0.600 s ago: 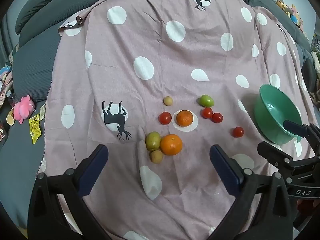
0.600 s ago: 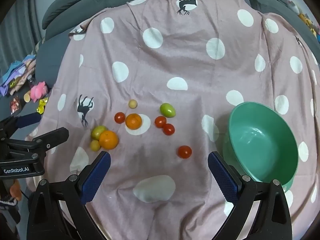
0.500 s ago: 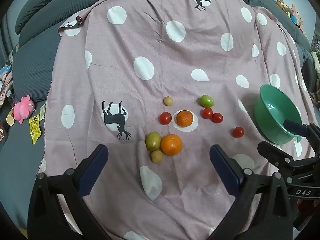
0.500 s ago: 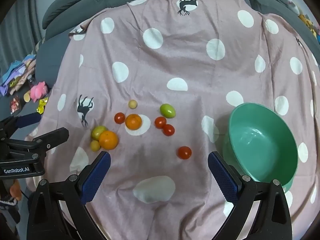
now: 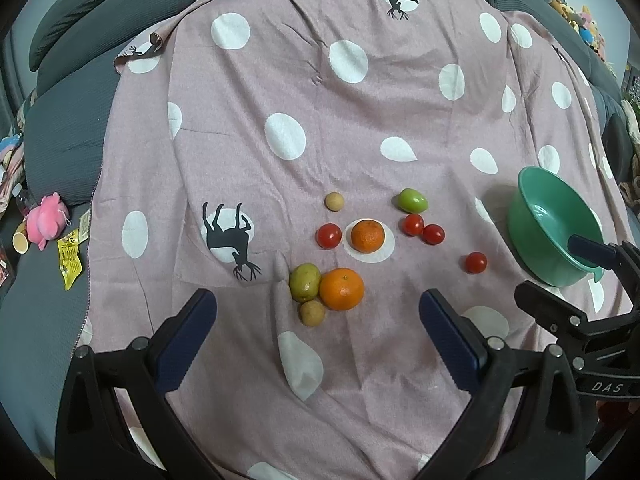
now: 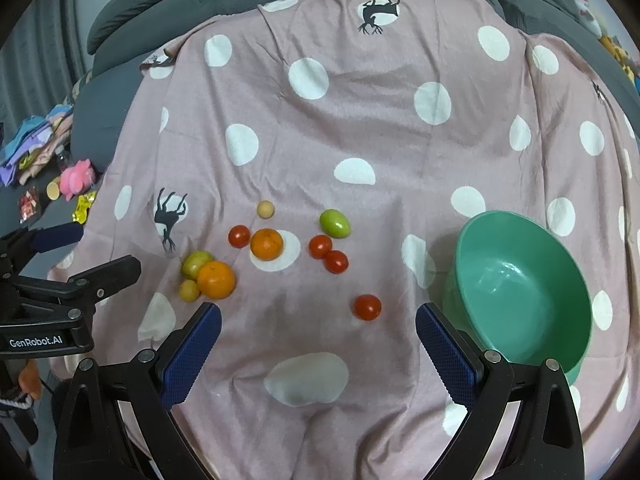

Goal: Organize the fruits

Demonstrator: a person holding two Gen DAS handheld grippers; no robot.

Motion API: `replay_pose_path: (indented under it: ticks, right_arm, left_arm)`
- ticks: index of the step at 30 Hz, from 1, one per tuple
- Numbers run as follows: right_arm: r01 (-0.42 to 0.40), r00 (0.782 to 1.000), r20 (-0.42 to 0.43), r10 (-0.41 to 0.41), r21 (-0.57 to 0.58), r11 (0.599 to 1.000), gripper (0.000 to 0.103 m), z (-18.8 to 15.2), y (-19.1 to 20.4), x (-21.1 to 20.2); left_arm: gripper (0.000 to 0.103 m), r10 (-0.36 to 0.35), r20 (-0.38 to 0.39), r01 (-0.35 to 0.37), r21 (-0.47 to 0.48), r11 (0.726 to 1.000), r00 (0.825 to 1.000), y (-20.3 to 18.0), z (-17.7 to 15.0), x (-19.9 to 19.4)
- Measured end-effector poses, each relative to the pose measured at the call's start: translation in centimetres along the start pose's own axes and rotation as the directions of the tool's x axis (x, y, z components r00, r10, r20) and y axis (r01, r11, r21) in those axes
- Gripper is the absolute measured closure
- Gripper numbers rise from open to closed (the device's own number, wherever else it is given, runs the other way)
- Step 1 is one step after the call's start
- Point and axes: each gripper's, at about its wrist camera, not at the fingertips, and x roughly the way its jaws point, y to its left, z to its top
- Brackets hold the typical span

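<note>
Several fruits lie on a pink dotted cloth [image 5: 320,120]: a large orange [image 5: 341,289] touching a yellow-green fruit [image 5: 305,282] and a small tan one [image 5: 312,313], a smaller orange [image 5: 367,235], a green fruit [image 5: 412,200], several red tomatoes, one lone [image 5: 475,262]. An empty green bowl [image 6: 520,284] sits at the right. My left gripper [image 5: 316,316] is open, hovering just short of the large orange. My right gripper [image 6: 318,328] is open, hovering near the lone tomato [image 6: 367,307].
The cloth covers a grey sofa [image 5: 60,128]. A pink plush toy [image 5: 46,220], a yellow packet [image 5: 70,258] and clutter lie off the cloth's left edge. Each gripper shows at the side of the other's view.
</note>
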Motion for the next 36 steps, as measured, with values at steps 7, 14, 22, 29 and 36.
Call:
replay_pose_path:
  ticks: [7, 14, 22, 29, 36]
  right_arm:
    - [0.002, 1.000, -0.004, -0.002, -0.001, 1.000, 0.004, 0.2, 0.1, -0.2]
    - [-0.007, 0.999, -0.031, 0.007, 0.011, 1.000, 0.004, 0.3, 0.2, -0.3]
    - [-0.009, 1.000, -0.029, 0.009, 0.012, 1.000, 0.004, 0.2, 0.2, -0.2]
    - [-0.001, 1.000, -0.006, 0.001, 0.003, 1.000, 0.004, -0.3, 0.6, 0.3]
    - [0.004, 1.000, -0.026, -0.004, 0.001, 1.000, 0.004, -1.0, 0.1, 1.7]
  left_arm:
    - [0.001, 0.001, 0.000, -0.001, 0.001, 1.000, 1.000, -0.1, -0.1, -0.1]
    - [0.001, 0.000, -0.001, 0.000, 0.006, 1.000, 1.000, -0.2, -0.2, -0.1]
    - [0.001, -0.002, -0.004, 0.002, 0.007, 1.000, 1.000, -0.3, -0.3, -0.1]
    - [0.001, -0.040, -0.032, 0.040, -0.002, 0.999, 0.999, -0.2, -0.5, 0.9]
    - [0.001, -0.117, -0.046, 0.116, -0.020, 0.993, 0.992, 0.6, -1.0, 2.2]
